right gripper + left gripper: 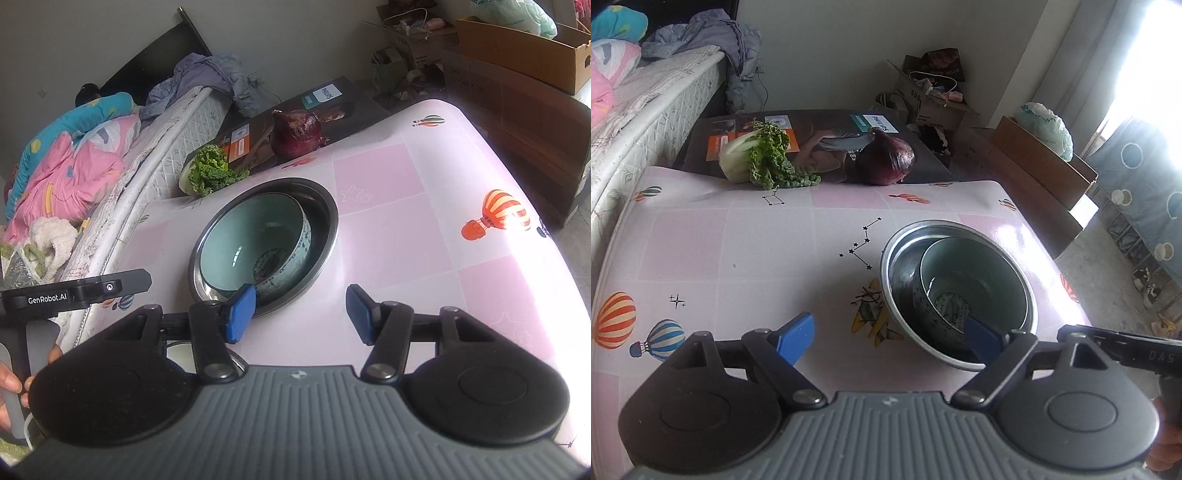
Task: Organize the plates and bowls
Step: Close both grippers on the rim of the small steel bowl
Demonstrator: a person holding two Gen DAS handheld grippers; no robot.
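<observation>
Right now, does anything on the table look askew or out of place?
Yes: the pale green bowl sits tilted inside the steel bowl, leaning on its wall rather than nesting flat. A loose leafy vegetable and a red onion lie at the table's far edge.

Ceramic bowl [255, 236] sits, seemingly tilted, inside metal bowl [325, 218].
</observation>
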